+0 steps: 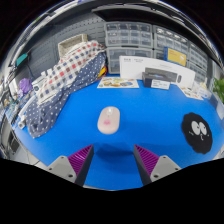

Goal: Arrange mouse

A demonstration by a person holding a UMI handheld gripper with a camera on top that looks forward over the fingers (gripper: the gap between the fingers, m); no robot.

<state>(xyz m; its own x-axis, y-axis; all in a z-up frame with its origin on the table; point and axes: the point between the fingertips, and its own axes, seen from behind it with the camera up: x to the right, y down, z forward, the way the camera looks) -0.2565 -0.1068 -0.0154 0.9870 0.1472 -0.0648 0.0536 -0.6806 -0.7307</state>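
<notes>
A pale pink-white mouse (108, 118) lies on the blue table surface (150, 120), ahead of my fingers and a little left of the line between them. My gripper (113, 160) is open and empty. Its two purple pads (80, 158) stand wide apart with only blue surface between them. The mouse is well beyond the fingertips and nothing touches it.
A round black furry mouse pad with eyes (197, 131) lies to the right of the mouse. A checked cloth (60, 85) is heaped at the left. White boxes (150, 70) and shelves with bins (140, 38) stand at the back.
</notes>
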